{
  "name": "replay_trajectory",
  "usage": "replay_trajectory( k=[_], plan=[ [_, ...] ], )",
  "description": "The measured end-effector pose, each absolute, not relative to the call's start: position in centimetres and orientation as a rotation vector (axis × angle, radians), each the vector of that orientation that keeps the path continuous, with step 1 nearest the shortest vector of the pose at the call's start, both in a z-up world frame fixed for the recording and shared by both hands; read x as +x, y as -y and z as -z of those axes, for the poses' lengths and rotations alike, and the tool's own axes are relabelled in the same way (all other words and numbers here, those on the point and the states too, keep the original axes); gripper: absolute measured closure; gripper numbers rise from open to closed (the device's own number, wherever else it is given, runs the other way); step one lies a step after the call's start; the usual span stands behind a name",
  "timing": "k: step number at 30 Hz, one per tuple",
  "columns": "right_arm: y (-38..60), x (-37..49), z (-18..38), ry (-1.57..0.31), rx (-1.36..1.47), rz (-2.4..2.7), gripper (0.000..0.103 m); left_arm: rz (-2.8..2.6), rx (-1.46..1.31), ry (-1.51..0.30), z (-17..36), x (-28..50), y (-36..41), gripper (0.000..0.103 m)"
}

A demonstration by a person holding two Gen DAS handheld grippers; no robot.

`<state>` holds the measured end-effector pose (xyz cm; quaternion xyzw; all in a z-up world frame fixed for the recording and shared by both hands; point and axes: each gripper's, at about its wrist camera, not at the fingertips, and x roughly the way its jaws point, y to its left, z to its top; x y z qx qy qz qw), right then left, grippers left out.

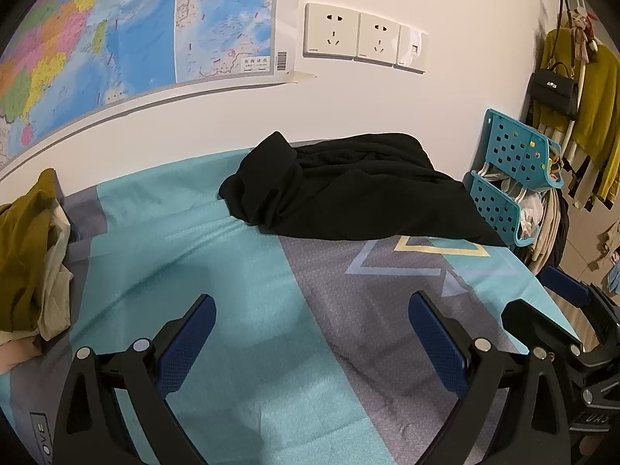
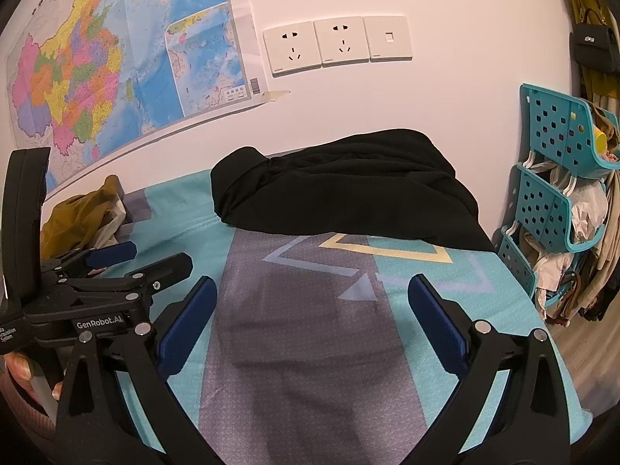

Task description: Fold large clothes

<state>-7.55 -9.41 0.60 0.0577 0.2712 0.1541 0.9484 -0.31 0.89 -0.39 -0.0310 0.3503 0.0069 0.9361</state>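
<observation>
A large black garment [image 1: 341, 190] lies crumpled at the far side of the bed against the wall, also in the right wrist view as the black garment [image 2: 341, 193]. My left gripper [image 1: 312, 333] hovers open over the teal and grey bedsheet [image 1: 217, 255], well short of the garment, nothing between its blue pads. My right gripper [image 2: 312, 317] is open too, above the grey stripe of the bedsheet [image 2: 310, 348], holding nothing. The left gripper [image 2: 112, 263] shows at the left of the right wrist view. The right gripper [image 1: 562, 294] shows at the right edge of the left wrist view.
A pile of mustard and cream clothes [image 1: 31, 255] sits at the bed's left end. A teal perforated rack [image 2: 558, 178] stuffed with items stands right of the bed. Hanging clothes and a black handbag [image 1: 554, 91] are beyond. A map [image 1: 116, 38] and wall sockets [image 1: 360, 35] cover the wall.
</observation>
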Motion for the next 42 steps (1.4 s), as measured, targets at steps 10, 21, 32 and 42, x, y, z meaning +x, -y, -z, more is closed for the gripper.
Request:
replay_trajectory(
  k=[10,21,32,42],
  plan=[
    [9.4,-7.53,-0.51,-0.553,0.117,-0.311,0.006,-0.013,-0.066,-0.72,0.49,-0.2,-0.95,0.007],
    [9.3,-7.46,-0.28,-0.557,0.119,-0.314,0.006,-0.012,-0.069,-0.722,0.51,-0.25,-0.88,0.007],
    [9.35,-7.48,-0.19,-0.558,0.12,-0.312,0.006,-0.009,-0.073,-0.728,0.43,-0.3,-0.83,0.007],
    [9.26,-7.44,-0.21,-0.558,0.116,-0.311,0.006,-0.004,-0.074,-0.733,0.39,-0.2,-0.79,0.007]
  ],
)
